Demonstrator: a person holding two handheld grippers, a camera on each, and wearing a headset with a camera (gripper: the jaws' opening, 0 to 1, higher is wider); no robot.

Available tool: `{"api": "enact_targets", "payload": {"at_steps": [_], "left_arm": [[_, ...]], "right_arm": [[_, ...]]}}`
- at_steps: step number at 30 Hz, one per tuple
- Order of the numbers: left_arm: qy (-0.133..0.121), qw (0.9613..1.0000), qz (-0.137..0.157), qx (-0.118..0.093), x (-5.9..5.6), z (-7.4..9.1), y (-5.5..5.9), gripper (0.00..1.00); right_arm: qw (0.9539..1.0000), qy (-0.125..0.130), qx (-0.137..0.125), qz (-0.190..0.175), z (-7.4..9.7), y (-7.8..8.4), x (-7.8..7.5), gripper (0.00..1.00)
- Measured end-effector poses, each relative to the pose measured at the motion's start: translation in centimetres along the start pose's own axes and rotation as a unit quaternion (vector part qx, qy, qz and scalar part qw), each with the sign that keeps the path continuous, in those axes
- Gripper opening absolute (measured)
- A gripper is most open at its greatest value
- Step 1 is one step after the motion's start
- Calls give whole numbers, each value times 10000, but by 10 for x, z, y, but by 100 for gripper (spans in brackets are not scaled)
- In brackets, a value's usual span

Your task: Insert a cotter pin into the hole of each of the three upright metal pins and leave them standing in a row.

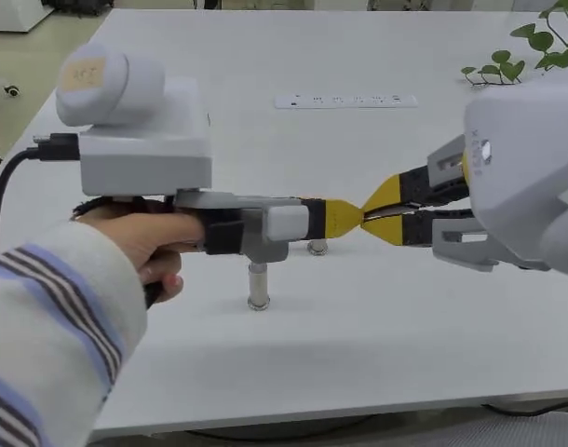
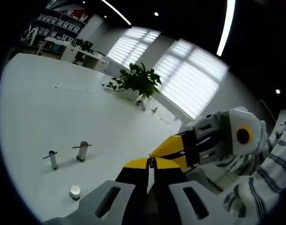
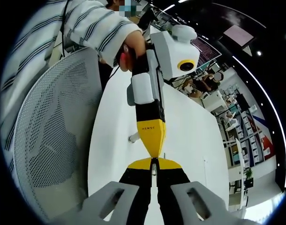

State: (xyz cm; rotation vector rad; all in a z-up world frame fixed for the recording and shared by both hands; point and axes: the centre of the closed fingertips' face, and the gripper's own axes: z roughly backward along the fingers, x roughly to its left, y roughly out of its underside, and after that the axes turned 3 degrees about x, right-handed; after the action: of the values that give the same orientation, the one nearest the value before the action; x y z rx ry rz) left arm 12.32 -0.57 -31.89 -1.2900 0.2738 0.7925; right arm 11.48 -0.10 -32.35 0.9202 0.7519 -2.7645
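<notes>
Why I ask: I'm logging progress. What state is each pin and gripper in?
Left pin: upright, cotter pin in.
Right pin: upright, cotter pin in.
Near pin: upright, no cotter pin.
Left gripper: shut.
Right gripper: shut, tip against the left's.

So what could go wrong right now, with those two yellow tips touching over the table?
The left gripper and right gripper meet tip to tip in mid-air; anything small passed there could slip and fall to the table. They also hang above a standing metal pin, so a dip might topple it.
</notes>
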Motion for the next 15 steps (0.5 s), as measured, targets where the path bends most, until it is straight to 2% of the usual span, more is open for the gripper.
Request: {"api": "enact_targets", "payload": {"at_steps": [12,15], "left_arm": [[-49,9999,-8,131,-1,-4,4,0],[-109,9996,-179,209,-1,-6,6,0]], "right_arm": [[10000,-19,-89,0,1,3,2,0],[9999,-41,-117,-22,1,6,3,0]]}}
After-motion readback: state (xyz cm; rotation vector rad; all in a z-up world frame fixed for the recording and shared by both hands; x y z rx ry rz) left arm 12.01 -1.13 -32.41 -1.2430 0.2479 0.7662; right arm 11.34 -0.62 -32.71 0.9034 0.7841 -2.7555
